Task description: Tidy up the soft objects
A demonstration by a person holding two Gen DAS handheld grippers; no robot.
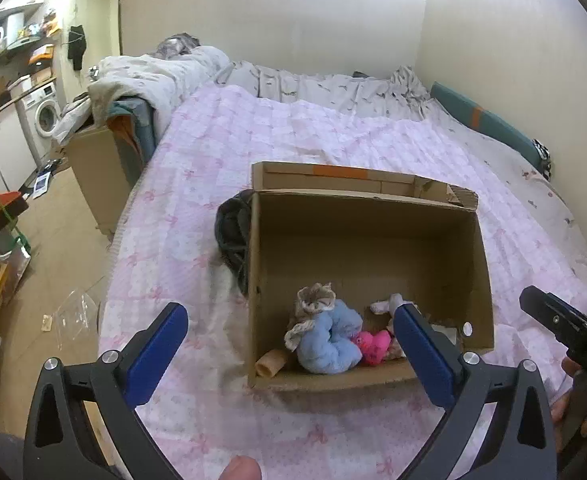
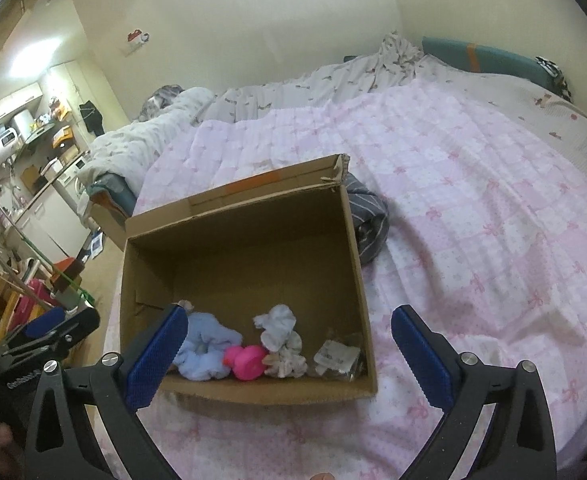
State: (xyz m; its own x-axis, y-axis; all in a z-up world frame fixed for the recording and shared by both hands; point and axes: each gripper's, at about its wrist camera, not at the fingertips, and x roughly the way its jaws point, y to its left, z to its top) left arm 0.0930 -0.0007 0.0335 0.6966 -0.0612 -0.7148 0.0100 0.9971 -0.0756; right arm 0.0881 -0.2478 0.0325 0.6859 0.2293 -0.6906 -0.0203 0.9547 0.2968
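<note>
An open cardboard box [image 1: 479, 264] stands on the pink bed cover, also in the right wrist view [image 2: 357, 264]. Inside at its near end lie a light blue scrunchie [image 1: 329, 340] [image 2: 205, 354], a bright pink soft toy [image 1: 373, 346] [image 2: 247, 362], a beige patterned scrunchie [image 1: 313, 300], white soft pieces [image 2: 279, 328] and a small clear packet [image 2: 335, 356]. My left gripper [image 1: 289, 344] is open and empty, held above the box's near left part. My right gripper [image 2: 287, 348] is open and empty, above the box's near right corner.
A dark striped garment [image 2: 367, 224] lies against the box's far side, dark in the left wrist view [image 1: 233, 232]. Rumpled grey bedding [image 1: 333, 88] is piled at the bed's head. Left of the bed are a second cardboard box [image 1: 93, 168], a washing machine [image 1: 47, 114] and floor clutter.
</note>
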